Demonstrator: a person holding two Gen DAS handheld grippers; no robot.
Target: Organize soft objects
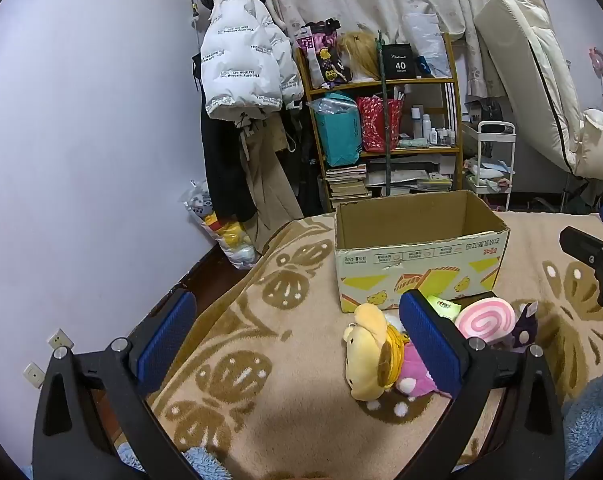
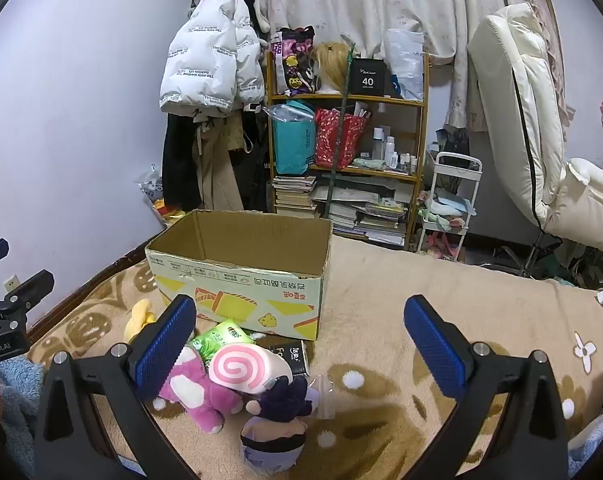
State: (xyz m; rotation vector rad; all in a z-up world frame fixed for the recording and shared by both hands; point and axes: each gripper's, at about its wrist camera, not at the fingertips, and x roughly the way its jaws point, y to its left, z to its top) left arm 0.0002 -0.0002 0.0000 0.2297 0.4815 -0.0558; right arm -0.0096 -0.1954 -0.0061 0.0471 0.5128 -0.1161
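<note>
An open cardboard box (image 1: 417,256) (image 2: 237,276) stands on the beige patterned blanket (image 1: 285,360). In front of it lie a yellow plush dog (image 1: 371,354), a pink plush (image 2: 197,394), a pink swirl plush (image 1: 486,317) (image 2: 243,368), a green pack (image 2: 217,338) and a dark-haired doll (image 2: 275,428). My left gripper (image 1: 297,344) is open and empty, hovering left of the toys. My right gripper (image 2: 301,344) is open and empty above the toy pile; it also shows at the right edge of the left wrist view (image 1: 593,256).
A black packet (image 2: 289,354) lies by the box. Behind the bed stand a cluttered wooden shelf (image 1: 385,120), hanging coats (image 1: 241,80), a white trolley (image 2: 449,204) and a white recliner (image 2: 541,140). The bed's wooden edge (image 1: 205,276) runs along the left.
</note>
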